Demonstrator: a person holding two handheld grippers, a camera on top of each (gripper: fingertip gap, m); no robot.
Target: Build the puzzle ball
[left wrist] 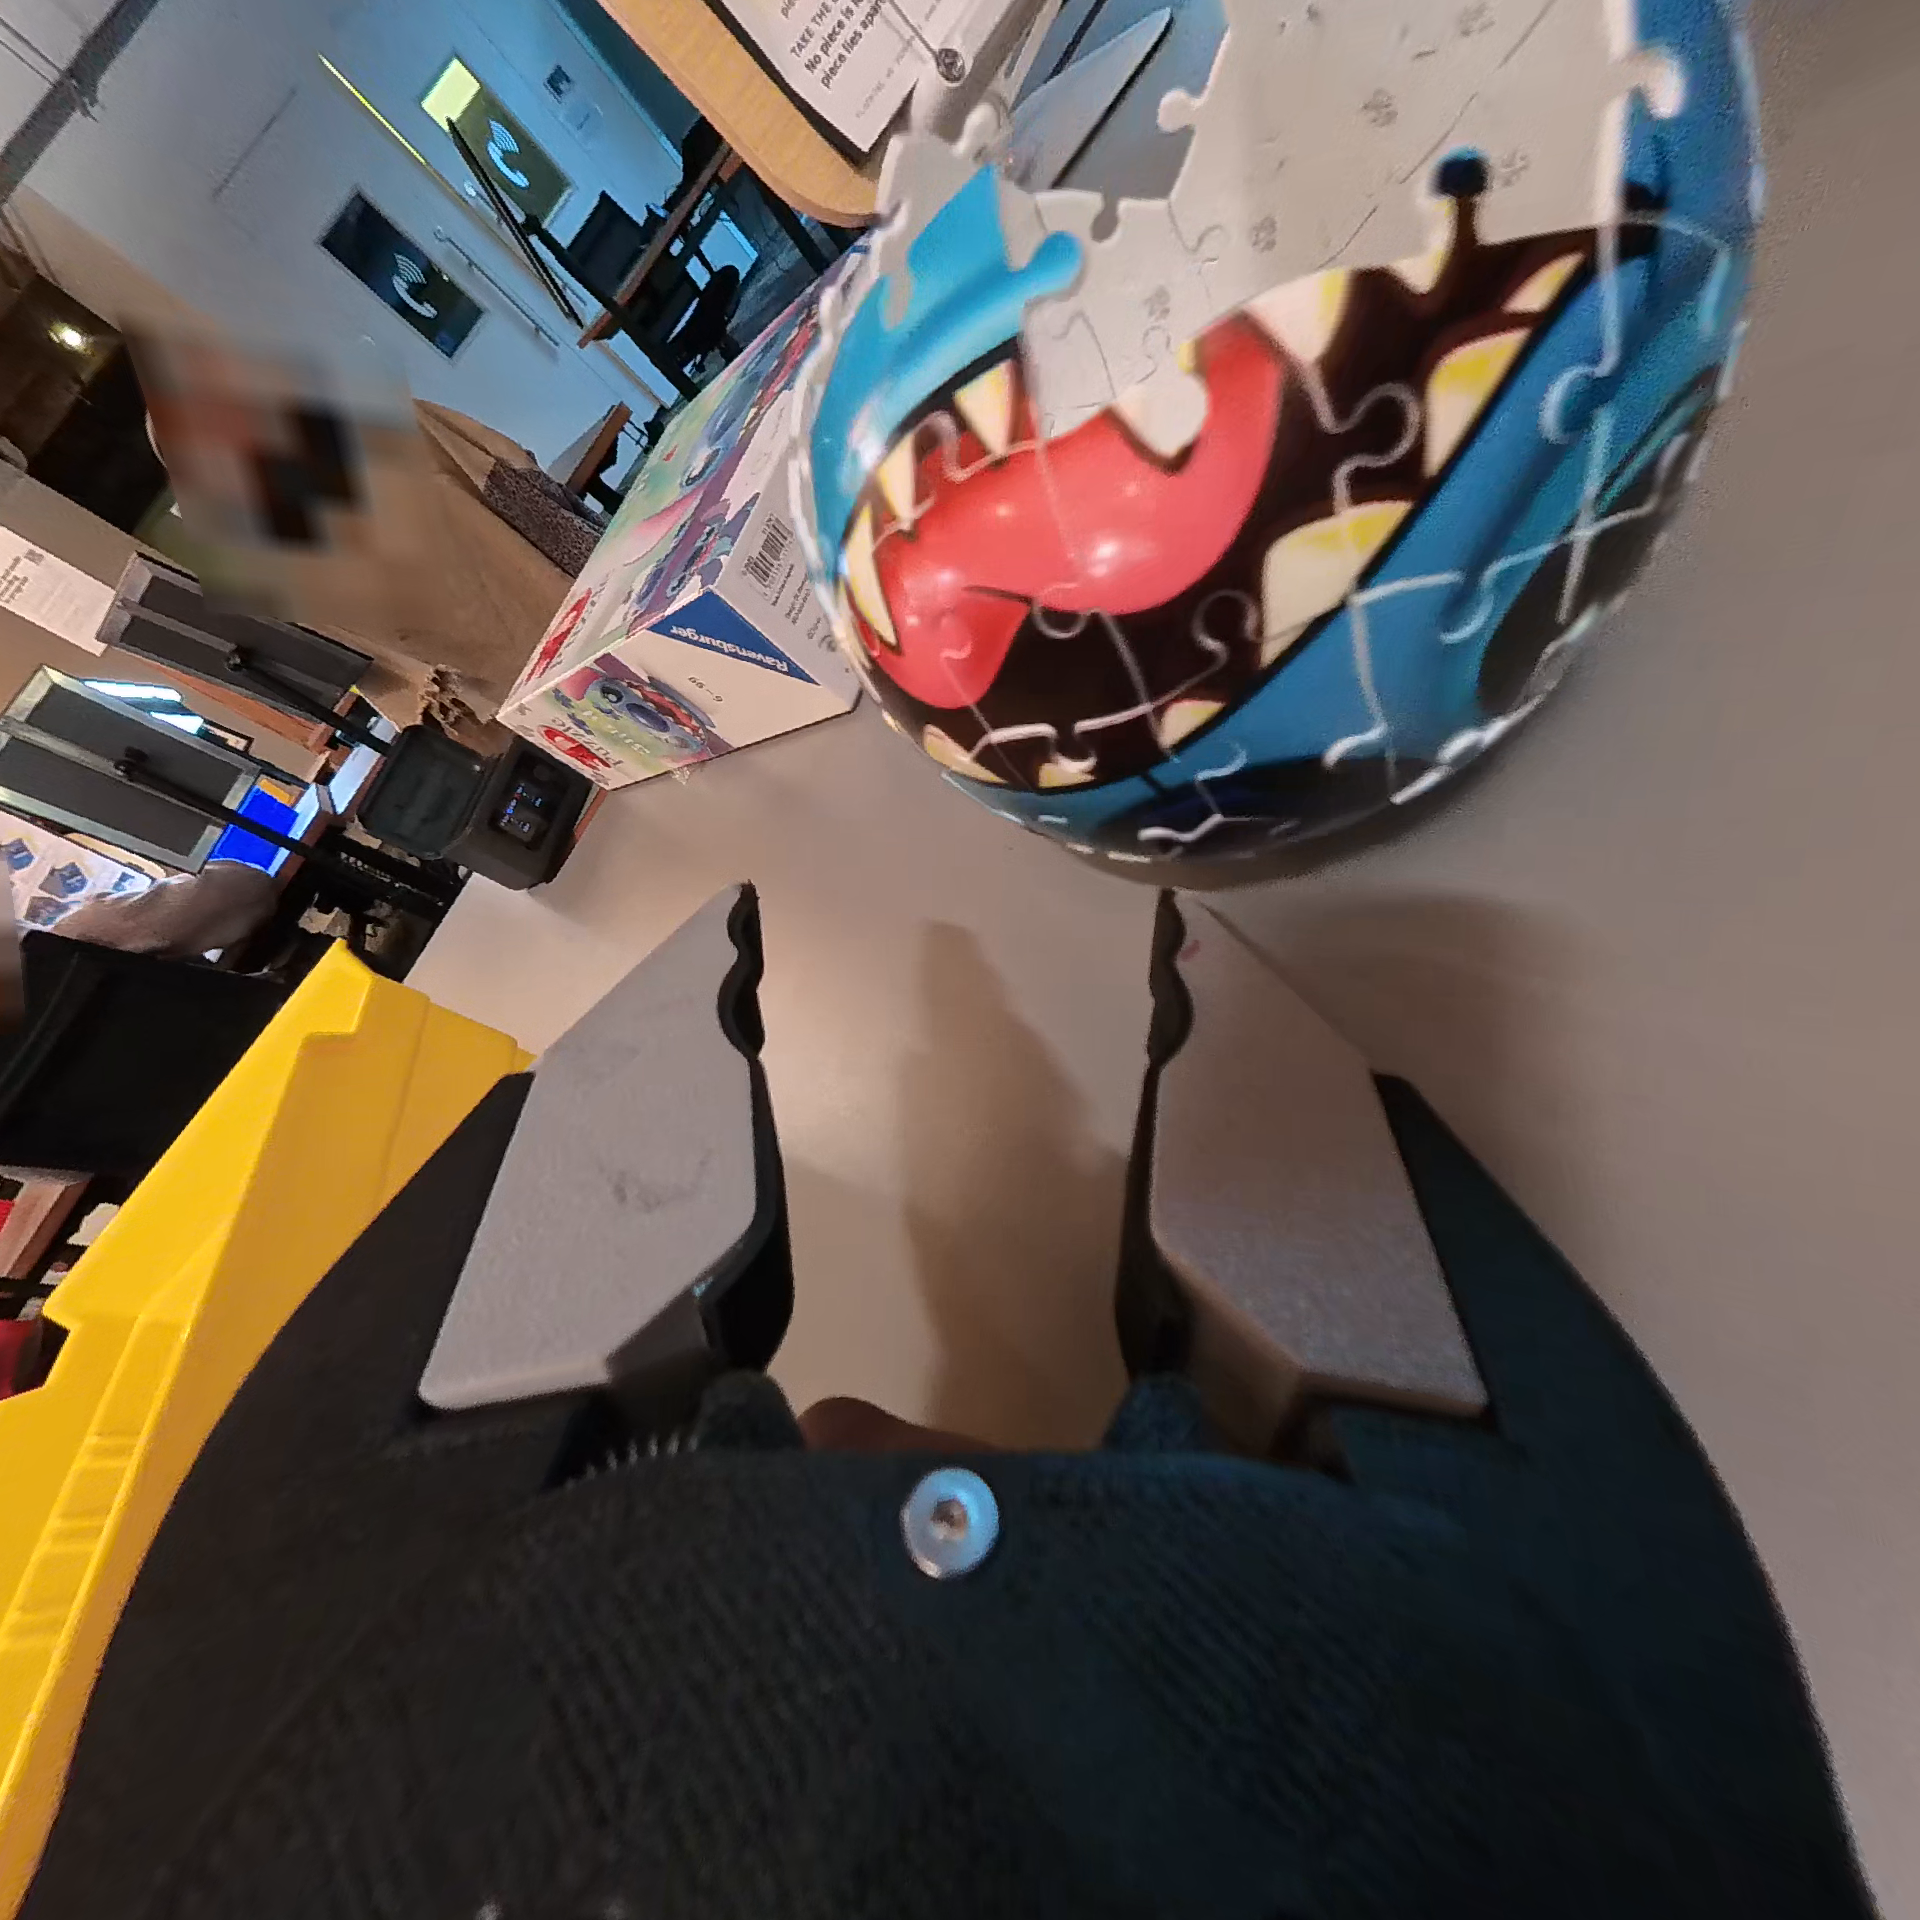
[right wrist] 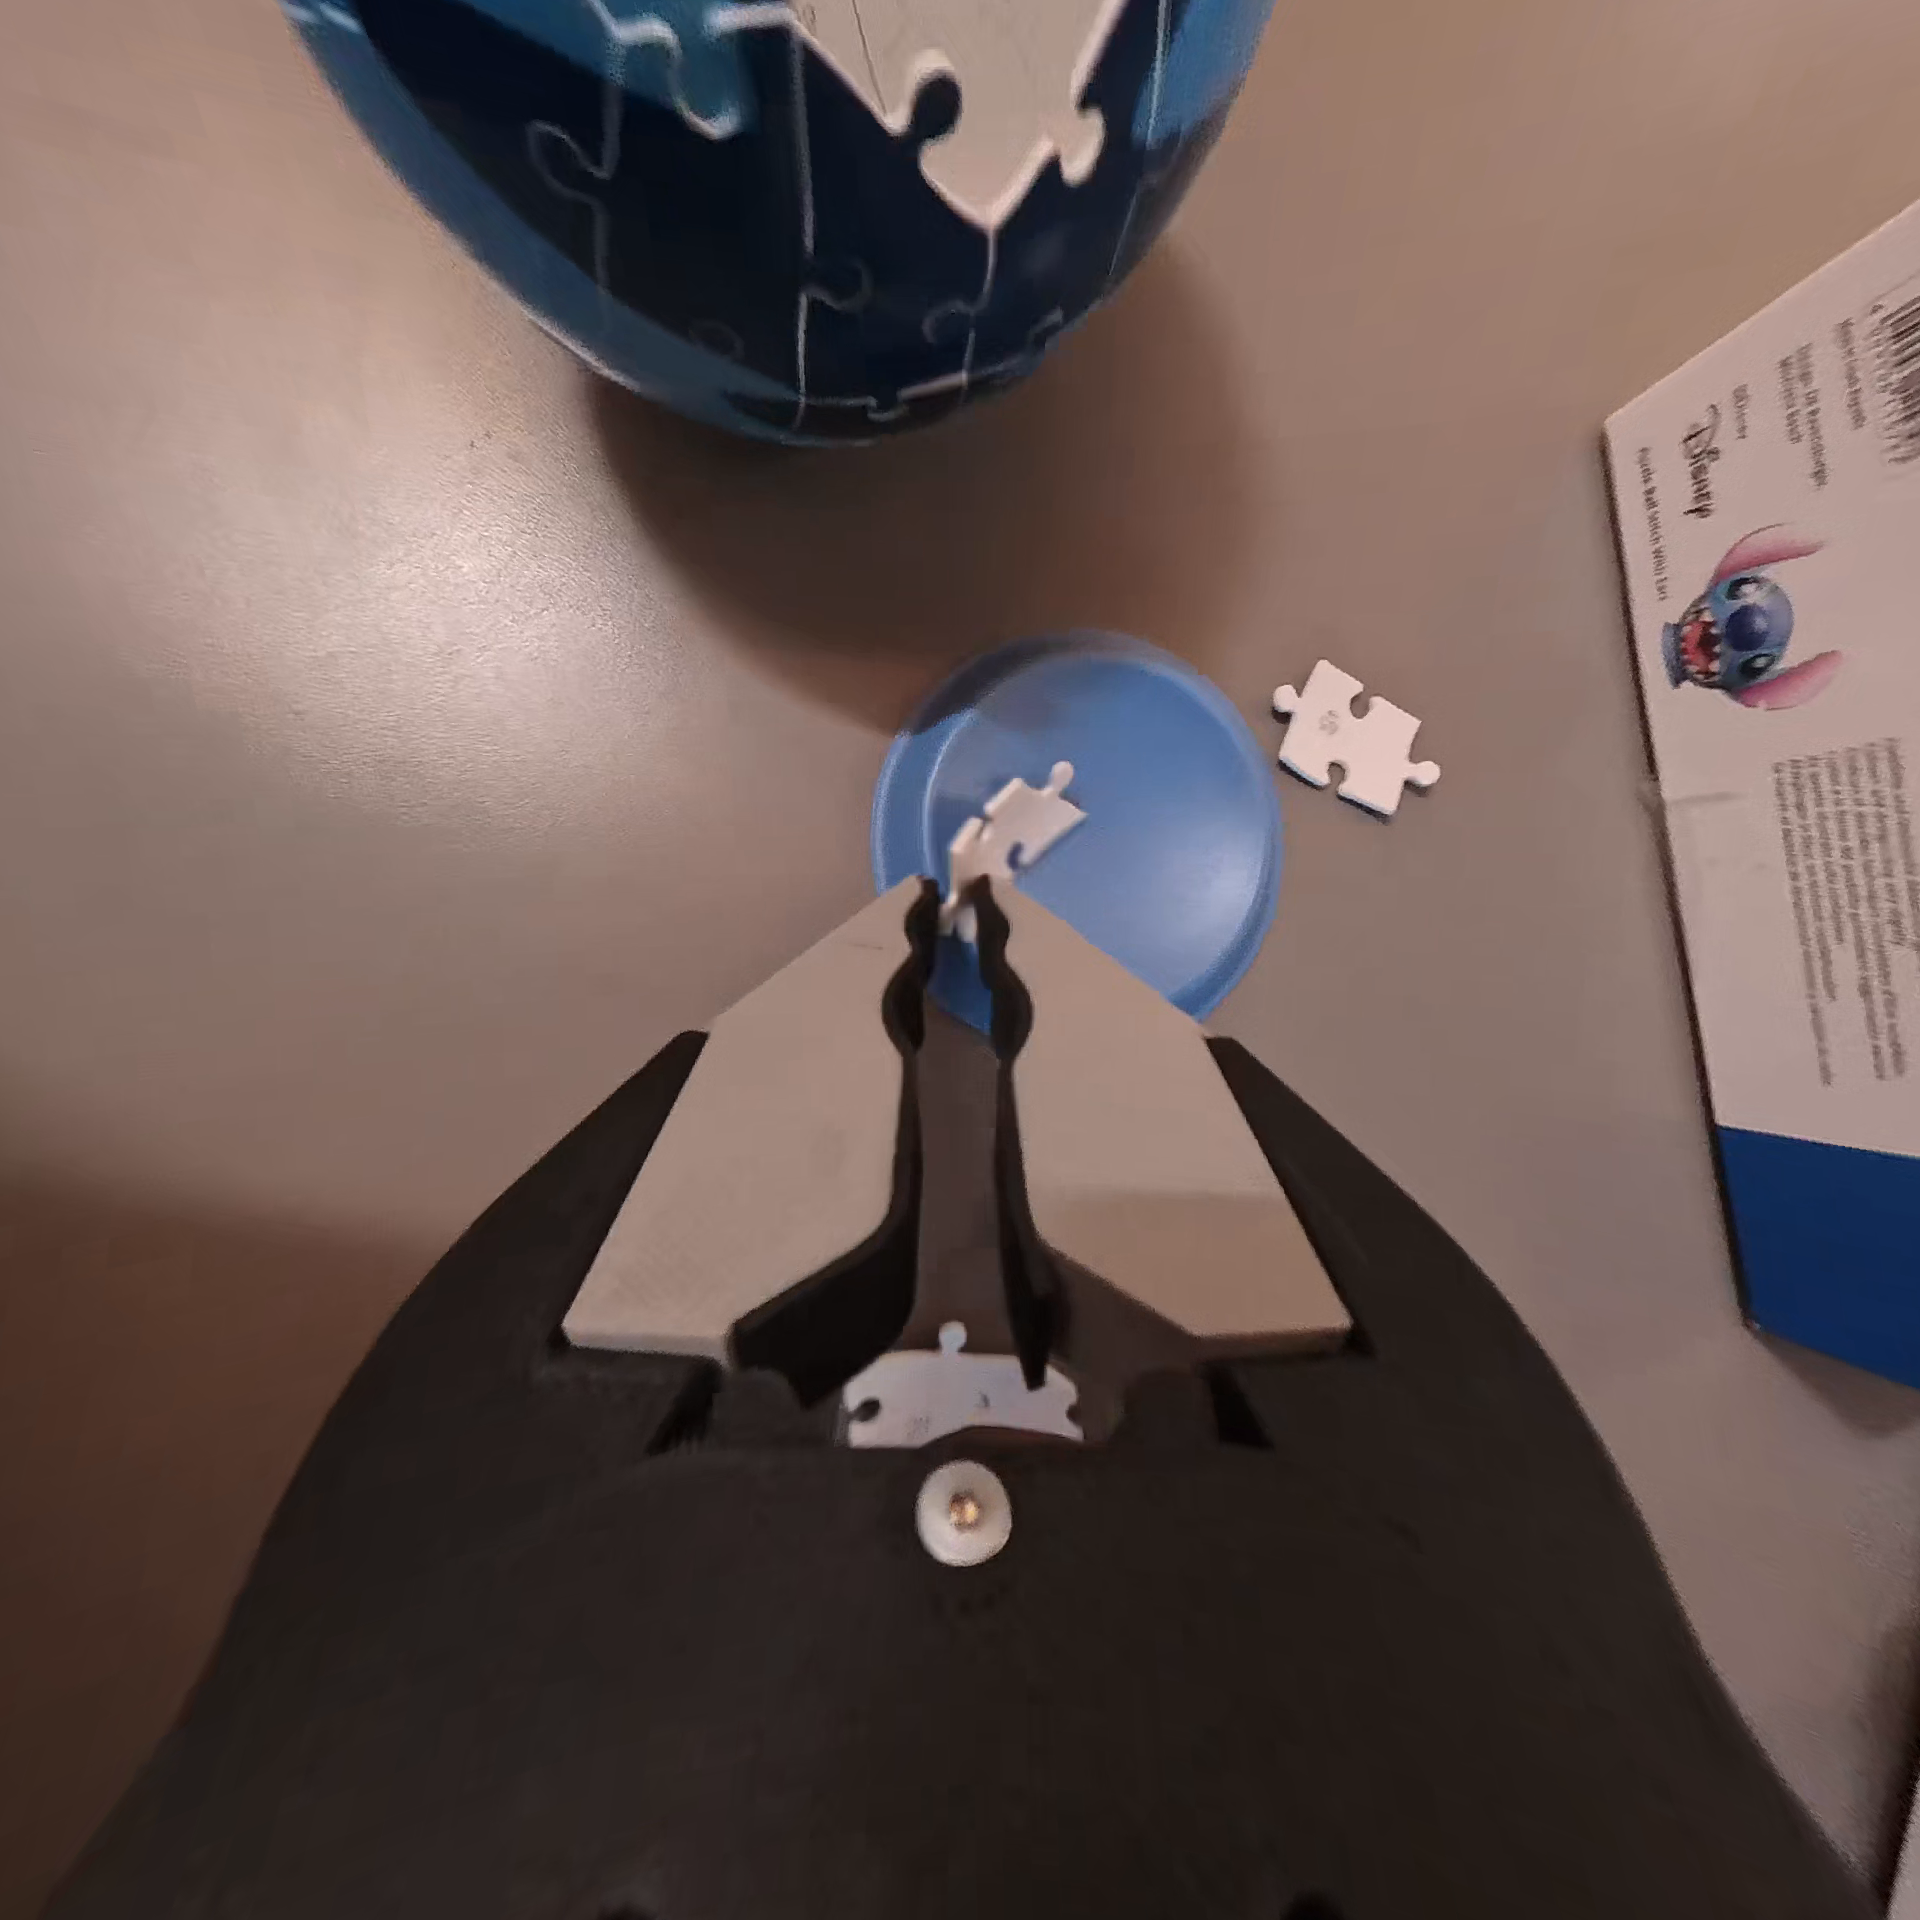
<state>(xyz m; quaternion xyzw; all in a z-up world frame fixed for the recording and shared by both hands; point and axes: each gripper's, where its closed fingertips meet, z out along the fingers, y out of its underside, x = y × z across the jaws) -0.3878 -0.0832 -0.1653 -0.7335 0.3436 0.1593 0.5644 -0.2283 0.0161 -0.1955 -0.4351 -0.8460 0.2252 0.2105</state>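
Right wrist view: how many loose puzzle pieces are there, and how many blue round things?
Loose puzzle pieces: 3 — one pinched in the right tool, one on the table, one lying behind the tool's fingers.
Blue round things: 2 — puzzle ball, blue dish.
Total: 5

So the puzzle ball (left wrist: pixel 1247 499) is only partly built, sitting on the table up at 1 o'clock in the left wrist view. It's blue with a big toothy mouth and red tongue, and the top is open so you see the pieces' white backs. In the right wrist view, a white-backed piece (right wrist: pixel 1013 826) is held tilted over a round blue base (right wrist: pixel 1143 831). Another loose piece (right wrist: pixel 1351 753) lies flat just beside the base at 2 o'clock. A third piece (right wrist: pixel 961 1403) shows at 6 o'clock.
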